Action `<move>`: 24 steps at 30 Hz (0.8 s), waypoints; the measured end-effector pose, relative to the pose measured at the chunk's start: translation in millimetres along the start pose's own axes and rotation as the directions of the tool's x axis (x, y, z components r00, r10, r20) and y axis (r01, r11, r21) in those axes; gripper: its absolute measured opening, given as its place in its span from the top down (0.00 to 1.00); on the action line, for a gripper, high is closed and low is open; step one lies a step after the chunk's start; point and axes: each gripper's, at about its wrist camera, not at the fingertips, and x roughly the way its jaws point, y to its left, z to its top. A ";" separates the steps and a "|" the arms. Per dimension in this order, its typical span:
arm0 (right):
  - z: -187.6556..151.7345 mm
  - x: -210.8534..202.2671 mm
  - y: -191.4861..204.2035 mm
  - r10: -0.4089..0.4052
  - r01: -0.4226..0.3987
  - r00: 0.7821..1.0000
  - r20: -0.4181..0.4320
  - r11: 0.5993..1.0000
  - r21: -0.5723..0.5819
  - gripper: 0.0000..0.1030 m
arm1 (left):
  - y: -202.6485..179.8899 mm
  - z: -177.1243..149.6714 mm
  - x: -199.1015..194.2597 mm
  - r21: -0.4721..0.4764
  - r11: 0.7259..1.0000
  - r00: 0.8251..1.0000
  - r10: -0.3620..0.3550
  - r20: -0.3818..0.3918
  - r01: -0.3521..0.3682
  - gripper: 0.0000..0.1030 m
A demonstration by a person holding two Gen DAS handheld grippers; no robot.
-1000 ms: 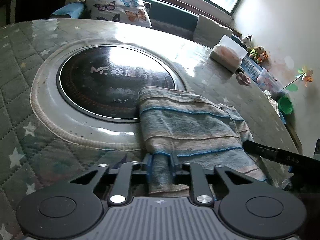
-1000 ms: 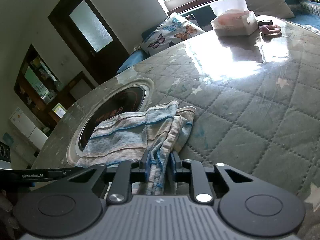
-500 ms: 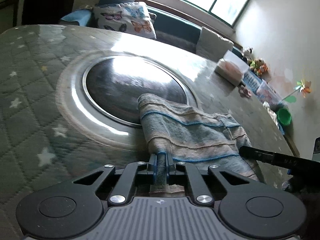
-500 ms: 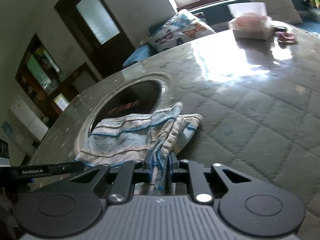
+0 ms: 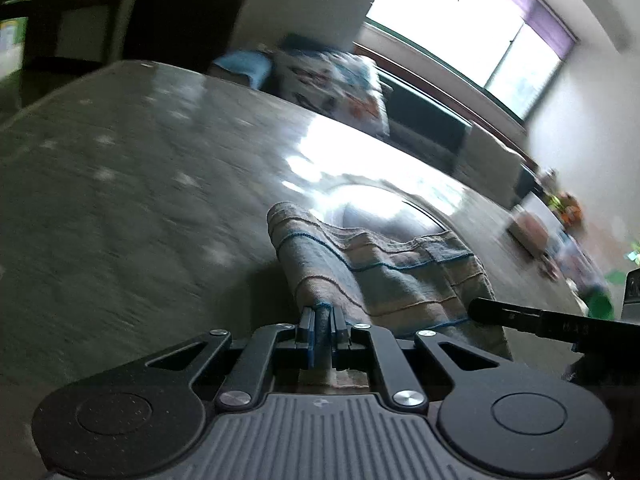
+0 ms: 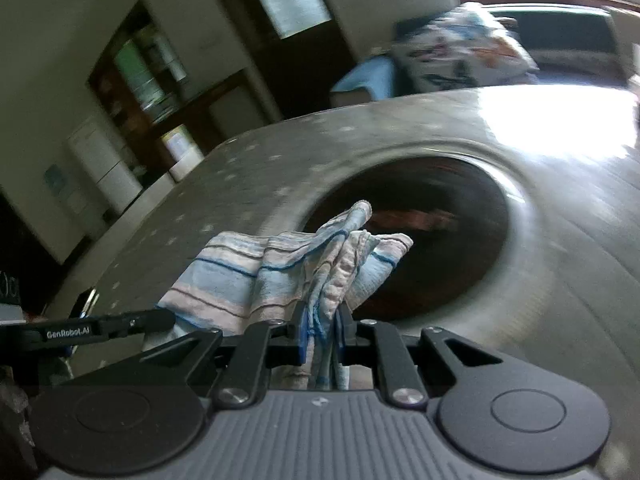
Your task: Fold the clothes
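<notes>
Cloth comes first: a striped cloth point(image 5: 384, 268) in blue, pink and white, already doubled over, hangs between two claws just above the round table point(image 5: 120, 200). Its far end dips toward the dark round plate point(image 6: 440, 240) set in the middle of the table. The left gripper point(image 5: 320, 320) is pinched tight on one near corner of the cloth. The right gripper point(image 6: 320, 326) is pinched tight on the other near corner, where the cloth is bunched into several layers. The two claws sit side by side, with the cloth stretched between them.

Beyond the cloth, on the far side of the table, a butterfly pillow point(image 5: 332, 80) rests on a bench under a bright window point(image 5: 460, 20). Everything away from the cloth looks smeared.

I think the step in hand is carrying the lifted edge over to make another fold. Next, both claws need to lay that edge down flat on the cloth, lined up, and only then let go.
</notes>
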 end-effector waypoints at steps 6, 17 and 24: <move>39.2 63.3 44.1 0.100 -0.102 0.995 -0.030 0.992 -0.072 0.88 | 46.0 32.8 -8.9 -0.060 0.993 0.993 0.107 0.053 -0.104 0.93; 86.9 153.4 90.4 0.184 -0.195 0.980 -0.082 0.969 -0.153 0.88 | 104.8 80.2 -0.6 -0.154 0.959 0.963 0.254 0.089 -0.239 0.93; 93.1 188.3 90.3 0.114 -0.132 0.986 -0.118 0.978 -0.159 0.85 | 126.2 79.5 12.3 -0.175 0.946 0.957 0.285 0.045 -0.273 0.92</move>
